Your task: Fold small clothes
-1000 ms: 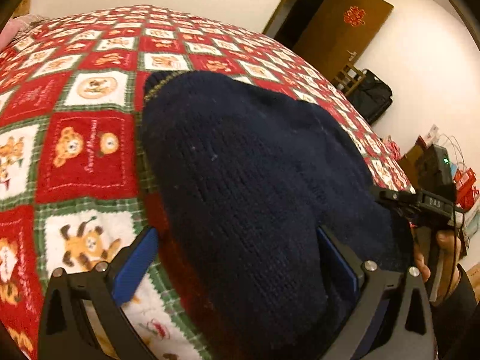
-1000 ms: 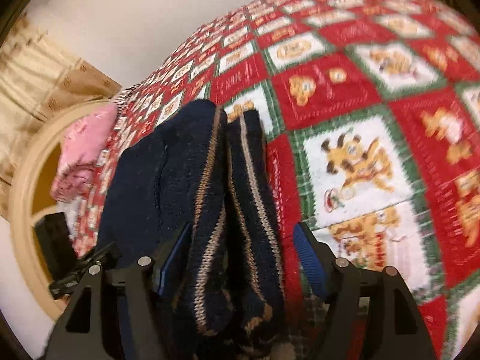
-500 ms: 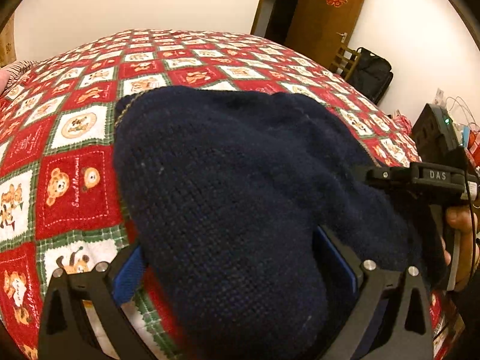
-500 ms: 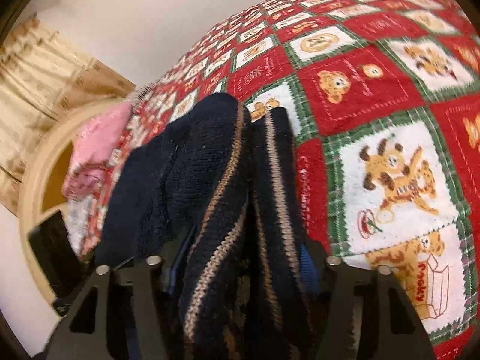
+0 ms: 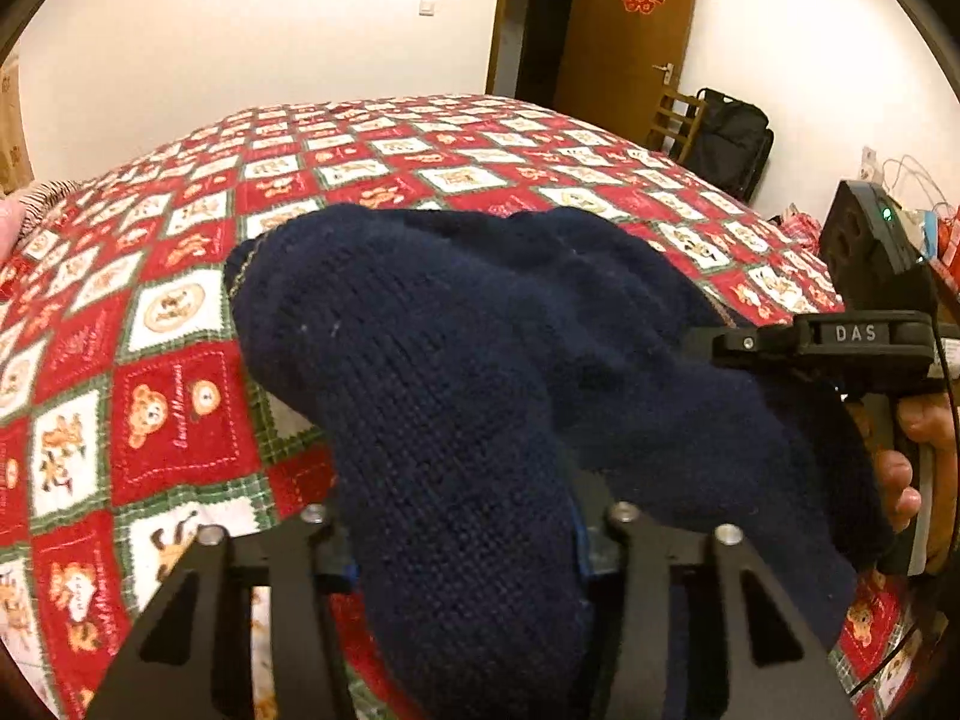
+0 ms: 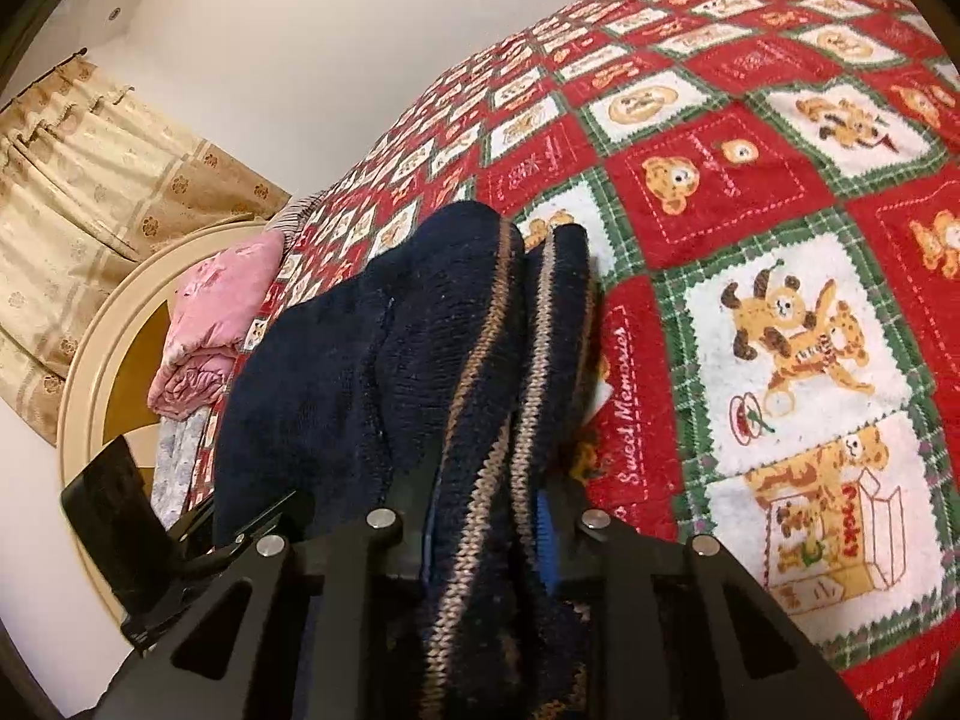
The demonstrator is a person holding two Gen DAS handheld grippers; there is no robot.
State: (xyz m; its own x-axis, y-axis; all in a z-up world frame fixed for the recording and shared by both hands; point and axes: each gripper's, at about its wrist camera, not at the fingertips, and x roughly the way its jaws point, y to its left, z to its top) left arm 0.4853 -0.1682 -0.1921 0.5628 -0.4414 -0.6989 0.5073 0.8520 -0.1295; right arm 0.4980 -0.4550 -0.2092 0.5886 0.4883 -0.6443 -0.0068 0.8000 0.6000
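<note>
You hold a coarse, matt navy knit garment [image 5: 456, 372] over a soft printed cloth bedspread [image 6: 750, 192], beside a glossy wooden door [image 5: 624, 30].

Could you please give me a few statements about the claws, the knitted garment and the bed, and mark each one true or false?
1. The left claw is shut on the navy knitted garment. True.
2. The right claw hangs open. False: it grips the garment's striped edge.
3. The bedspread is plain blue. False: red, white and green squares with bears.
4. A pink bundle lies at the bed's edge. True.
</note>
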